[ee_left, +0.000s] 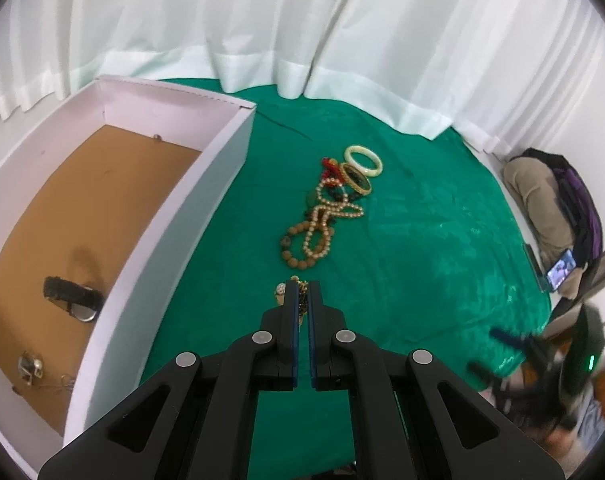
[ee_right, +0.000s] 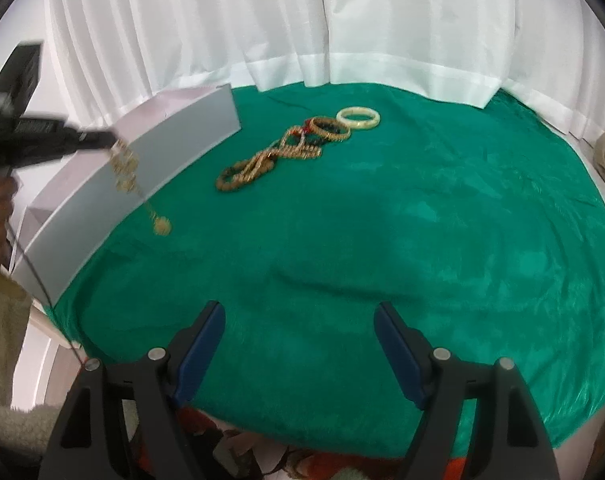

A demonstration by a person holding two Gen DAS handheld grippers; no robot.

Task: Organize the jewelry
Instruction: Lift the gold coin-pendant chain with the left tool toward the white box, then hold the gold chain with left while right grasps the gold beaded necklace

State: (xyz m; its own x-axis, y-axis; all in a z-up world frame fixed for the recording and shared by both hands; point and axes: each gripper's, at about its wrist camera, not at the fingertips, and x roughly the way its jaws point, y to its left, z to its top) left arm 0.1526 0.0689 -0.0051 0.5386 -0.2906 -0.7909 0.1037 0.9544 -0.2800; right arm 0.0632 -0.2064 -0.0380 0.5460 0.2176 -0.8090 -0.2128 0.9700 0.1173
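The left tool (ee_left: 301,292), clamped on a dangling gold chain necklace (ee_right: 124,168), carries it beside the white cardboard box (ee_left: 206,184), probably needing release inside, while the right tool (ee_right: 300,320) hovers apart, empty.

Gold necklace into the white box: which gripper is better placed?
Left. The left gripper is already shut on the gold necklace, dangling beside the white box. The right gripper is open, empty, away from it.

right tool (ee_left: 514,356) and dangling gold necklace (ee_right: 126,168) blurred.
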